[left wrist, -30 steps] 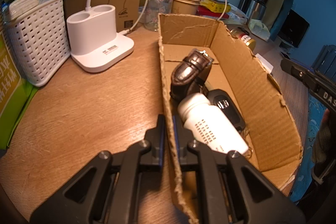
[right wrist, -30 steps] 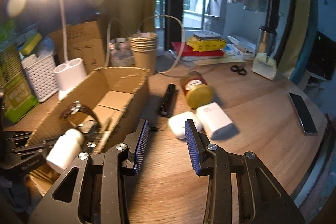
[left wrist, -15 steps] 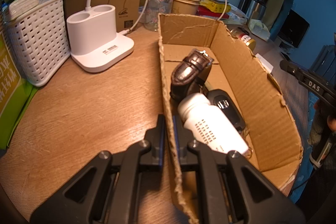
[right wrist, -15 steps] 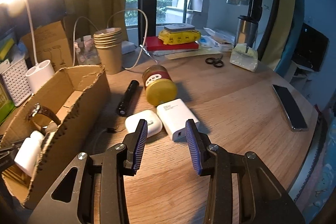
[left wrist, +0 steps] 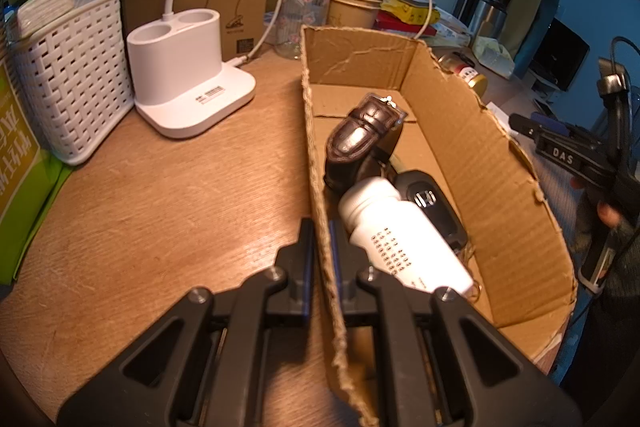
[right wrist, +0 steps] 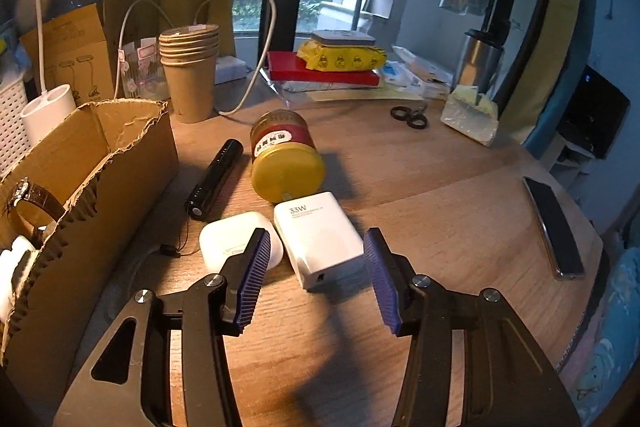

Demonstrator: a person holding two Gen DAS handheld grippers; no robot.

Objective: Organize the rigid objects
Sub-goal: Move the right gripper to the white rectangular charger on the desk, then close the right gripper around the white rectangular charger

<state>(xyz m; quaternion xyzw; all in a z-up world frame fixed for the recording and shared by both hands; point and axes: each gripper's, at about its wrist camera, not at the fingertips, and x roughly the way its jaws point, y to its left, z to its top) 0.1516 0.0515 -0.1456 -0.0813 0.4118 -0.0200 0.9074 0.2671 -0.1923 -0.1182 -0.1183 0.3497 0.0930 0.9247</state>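
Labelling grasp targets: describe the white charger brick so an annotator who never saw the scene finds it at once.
Start at the torn cardboard box on the round wooden table; just right of it lies a cluster of small items. The white 33W charger brick sits nearest the open right gripper, touching the gold-lidded jar. Unlike the rounded white earbud case beside it, it is square-edged and printed "33W".

The left gripper (left wrist: 322, 247) pinches the near side wall of the torn brown cardboard box (left wrist: 500, 163). Inside lie a white plastic bottle (left wrist: 404, 235), a black car key (left wrist: 434, 207) and a brown leather watch strap (left wrist: 360, 139).
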